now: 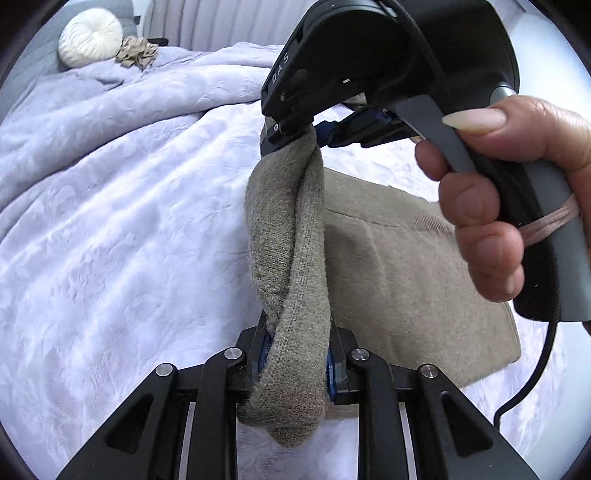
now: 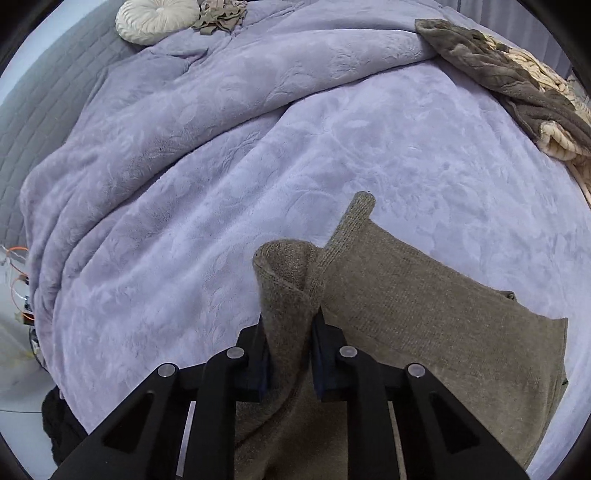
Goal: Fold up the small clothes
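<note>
A taupe knit garment (image 1: 399, 280) lies on the lilac bedspread (image 1: 110, 221). One edge of it is lifted as a rolled band (image 1: 291, 236) held between both grippers. My left gripper (image 1: 297, 354) is shut on the near end of the band. My right gripper (image 1: 295, 131) is shut on the far end, a hand on its handle. In the right wrist view my right gripper (image 2: 290, 332) pinches the raised fold, and the garment (image 2: 443, 332) spreads flat to the right.
A round cream cushion (image 2: 155, 18) and a crumpled beige cloth (image 2: 221, 14) lie at the head of the bed. A brown and cream throw (image 2: 517, 81) is at the far right. The bed's left edge (image 2: 40, 295) drops to the floor.
</note>
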`<control>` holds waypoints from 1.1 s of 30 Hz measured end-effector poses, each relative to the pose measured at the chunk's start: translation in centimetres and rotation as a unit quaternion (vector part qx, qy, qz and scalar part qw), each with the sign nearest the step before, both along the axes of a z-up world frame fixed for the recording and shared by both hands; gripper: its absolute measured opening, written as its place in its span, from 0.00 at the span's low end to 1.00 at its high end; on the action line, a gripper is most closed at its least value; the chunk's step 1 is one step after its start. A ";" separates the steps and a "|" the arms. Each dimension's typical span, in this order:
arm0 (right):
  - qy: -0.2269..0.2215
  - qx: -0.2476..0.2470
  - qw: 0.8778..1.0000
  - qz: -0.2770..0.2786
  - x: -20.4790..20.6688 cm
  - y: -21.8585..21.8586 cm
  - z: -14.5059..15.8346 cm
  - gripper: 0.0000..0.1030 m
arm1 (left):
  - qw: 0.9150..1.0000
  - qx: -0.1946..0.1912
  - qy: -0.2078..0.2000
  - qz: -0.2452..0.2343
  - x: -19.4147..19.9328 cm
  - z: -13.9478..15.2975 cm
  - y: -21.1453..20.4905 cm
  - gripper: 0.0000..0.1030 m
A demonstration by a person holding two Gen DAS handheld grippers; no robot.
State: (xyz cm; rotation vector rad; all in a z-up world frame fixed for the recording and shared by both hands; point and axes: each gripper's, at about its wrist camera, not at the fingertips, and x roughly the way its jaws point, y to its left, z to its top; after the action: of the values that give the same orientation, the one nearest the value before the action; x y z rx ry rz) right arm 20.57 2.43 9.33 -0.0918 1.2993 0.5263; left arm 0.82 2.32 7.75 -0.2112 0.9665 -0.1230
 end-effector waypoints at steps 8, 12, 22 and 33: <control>-0.005 0.043 0.999 -0.004 0.8 -3.2 1.6 0.18 | 0.999 0.041 0.004 -0.013 0.4 1.5 -3.5 0.23; -0.009 0.065 0.998 -0.004 0.5 -4.2 2.0 0.18 | 0.998 0.063 0.005 -0.015 0.3 2.0 -5.2 0.23; -0.018 0.104 0.994 -0.009 -0.1 -8.5 3.0 0.18 | 0.992 0.124 0.003 -0.032 0.5 2.3 -11.4 0.23; -0.019 0.112 0.994 -0.004 0.2 -14.7 3.7 0.18 | 0.984 0.163 0.013 -0.067 1.0 2.3 -16.9 0.23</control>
State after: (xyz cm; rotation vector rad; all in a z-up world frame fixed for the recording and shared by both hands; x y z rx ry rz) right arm 20.73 -12.28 13.00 0.0881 1.1949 0.6569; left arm 1.78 -14.56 10.03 0.1542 1.0109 -0.0837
